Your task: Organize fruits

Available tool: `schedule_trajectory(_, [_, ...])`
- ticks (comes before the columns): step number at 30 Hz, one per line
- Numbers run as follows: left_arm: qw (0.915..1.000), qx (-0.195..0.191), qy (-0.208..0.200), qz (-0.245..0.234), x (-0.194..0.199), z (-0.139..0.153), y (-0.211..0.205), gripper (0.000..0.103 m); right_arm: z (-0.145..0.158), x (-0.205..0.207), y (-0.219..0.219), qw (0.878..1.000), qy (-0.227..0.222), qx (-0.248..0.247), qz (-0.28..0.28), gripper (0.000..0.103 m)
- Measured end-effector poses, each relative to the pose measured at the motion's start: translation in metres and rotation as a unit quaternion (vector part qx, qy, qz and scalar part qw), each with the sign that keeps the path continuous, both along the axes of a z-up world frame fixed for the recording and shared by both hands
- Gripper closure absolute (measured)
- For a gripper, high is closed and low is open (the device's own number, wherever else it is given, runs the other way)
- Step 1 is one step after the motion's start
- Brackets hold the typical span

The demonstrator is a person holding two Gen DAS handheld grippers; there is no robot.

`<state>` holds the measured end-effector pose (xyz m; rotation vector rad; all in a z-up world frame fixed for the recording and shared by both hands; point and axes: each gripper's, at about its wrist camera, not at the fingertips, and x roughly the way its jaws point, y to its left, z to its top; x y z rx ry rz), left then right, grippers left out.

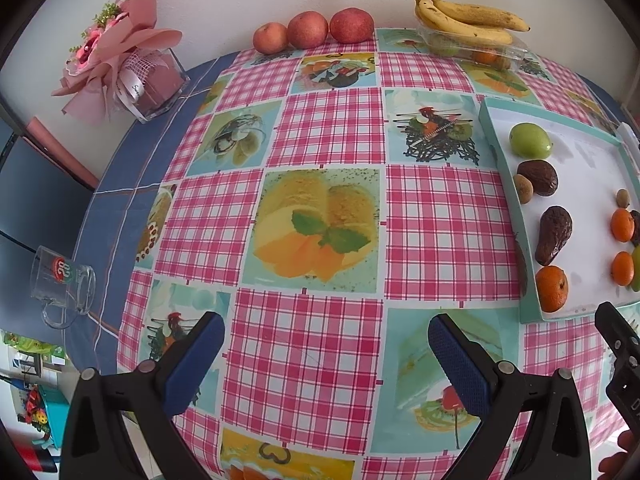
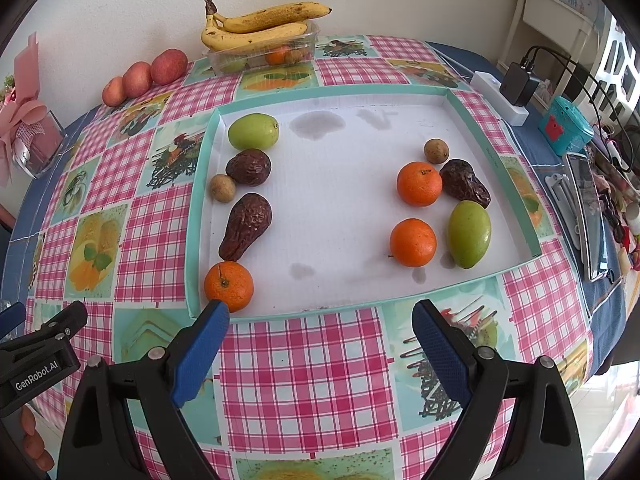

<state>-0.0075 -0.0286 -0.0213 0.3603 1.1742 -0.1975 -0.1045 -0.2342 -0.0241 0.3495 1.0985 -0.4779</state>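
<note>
- Left wrist view: the left gripper (image 1: 326,354) is wide open with nothing in it, low over the checked tablecloth (image 1: 328,128). The fruit tray (image 1: 494,136) sits off to the right. Three red apples (image 1: 312,30) line up by the wall

- Right wrist view: the right gripper (image 2: 320,344) is also spread open and empty, just in front of the tray (image 2: 198,216). One orange (image 2: 229,286) lies in the near left corner, by a brown wrinkly fruit (image 2: 246,226). Bananas (image 2: 256,26) rest on a clear box (image 2: 260,56) at the back
</note>
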Motion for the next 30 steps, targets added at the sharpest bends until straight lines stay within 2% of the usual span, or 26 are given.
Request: schedule_trajectory(30, [1.0000,0.001,0.000,-0.001,0.0017,0.0007,0.0012,0.000,-0.0028,-0.0013,0.0033,1.000,0.005,0.003,0.006,0.010])
